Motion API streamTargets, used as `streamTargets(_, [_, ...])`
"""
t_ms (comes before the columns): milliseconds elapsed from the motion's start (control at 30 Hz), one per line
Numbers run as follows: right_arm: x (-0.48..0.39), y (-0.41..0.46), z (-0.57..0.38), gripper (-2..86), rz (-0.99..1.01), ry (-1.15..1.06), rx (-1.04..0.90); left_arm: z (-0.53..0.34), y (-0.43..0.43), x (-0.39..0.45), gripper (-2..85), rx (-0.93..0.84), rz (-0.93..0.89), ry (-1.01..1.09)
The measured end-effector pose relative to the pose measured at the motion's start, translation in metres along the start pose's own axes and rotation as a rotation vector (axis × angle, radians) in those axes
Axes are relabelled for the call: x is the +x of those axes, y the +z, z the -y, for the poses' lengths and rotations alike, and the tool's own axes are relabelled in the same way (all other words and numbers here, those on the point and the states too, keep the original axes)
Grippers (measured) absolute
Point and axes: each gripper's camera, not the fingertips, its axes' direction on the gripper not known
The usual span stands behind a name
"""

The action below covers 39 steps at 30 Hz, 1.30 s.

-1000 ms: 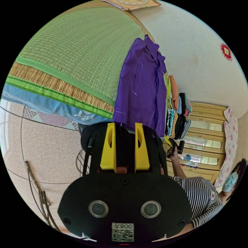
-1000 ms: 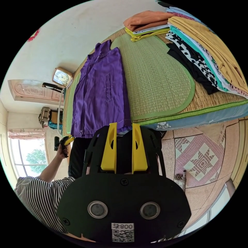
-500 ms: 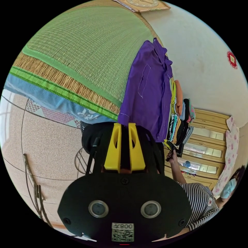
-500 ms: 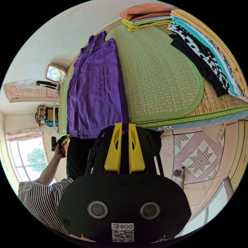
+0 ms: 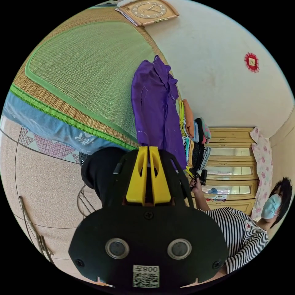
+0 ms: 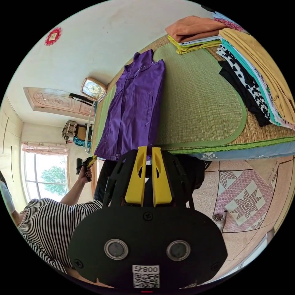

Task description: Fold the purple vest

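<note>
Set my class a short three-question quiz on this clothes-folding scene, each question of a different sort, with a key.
1. Multiple choice: the purple sleeveless vest lies on A) floor tiles, B) the green woven mat, C) a wooden cabinet.
2. True or false: the yellow jaws of the right gripper stand wide apart.
3. Fill in: the left gripper meets the vest at its ____ edge.
Key: 1 B; 2 false; 3 hem.

green mat on bed; folded clothes stacked; clock beside wall.
</note>
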Motion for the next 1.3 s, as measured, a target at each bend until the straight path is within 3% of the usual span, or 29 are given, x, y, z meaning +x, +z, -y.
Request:
streamTargets(833, [-0.03, -0.087, -0.152, 2.1, 0.205, -0.191, 0.124, -0.111, -0.064, 0.059, 0.5, 0.035, -0.195, 0.202])
streamTargets(1300, [-0.036, -0.101, -0.173, 1.9, 0.248, -0.247, 0.178, -0.076, -0.067, 0.104, 0.5, 0.074, -0.261, 0.244])
